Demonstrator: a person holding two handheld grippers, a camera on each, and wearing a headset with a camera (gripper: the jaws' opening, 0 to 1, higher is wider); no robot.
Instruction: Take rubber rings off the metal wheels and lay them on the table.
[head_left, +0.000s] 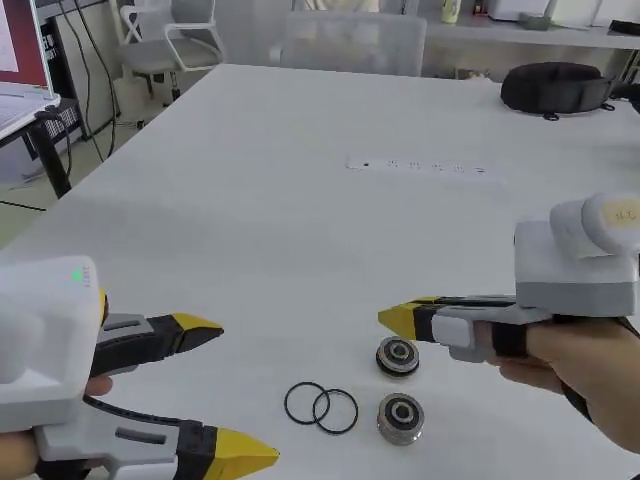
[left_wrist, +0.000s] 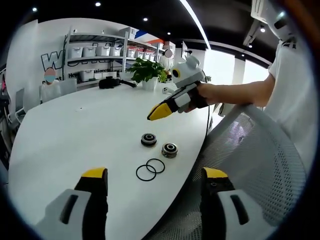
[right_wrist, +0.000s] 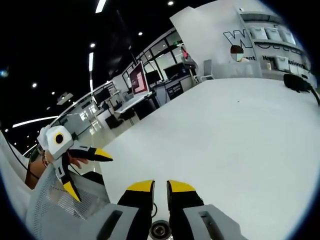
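Observation:
Two metal wheels (head_left: 398, 357) (head_left: 401, 417) stand side by side near the table's front edge, with two thin black rubber rings (head_left: 305, 402) (head_left: 337, 411) lying flat and overlapping just left of them. My right gripper (head_left: 395, 318) hovers above the farther wheel, its yellow jaws shut with nothing between them. My left gripper (head_left: 228, 392) is wide open and empty, left of the rings. In the left gripper view the rings (left_wrist: 150, 170) lie ahead of the spread jaws and the wheels (left_wrist: 148, 139) (left_wrist: 169, 150) beyond. In the right gripper view one wheel (right_wrist: 161, 230) peeks out under the jaws.
The white table (head_left: 300, 200) stretches far ahead; a white power strip (head_left: 420, 166) lies mid-table and a black pouch (head_left: 555, 88) at the far right. Office chairs (head_left: 160, 40) stand behind it. A mesh chair back (left_wrist: 250, 165) is close to the table's front edge.

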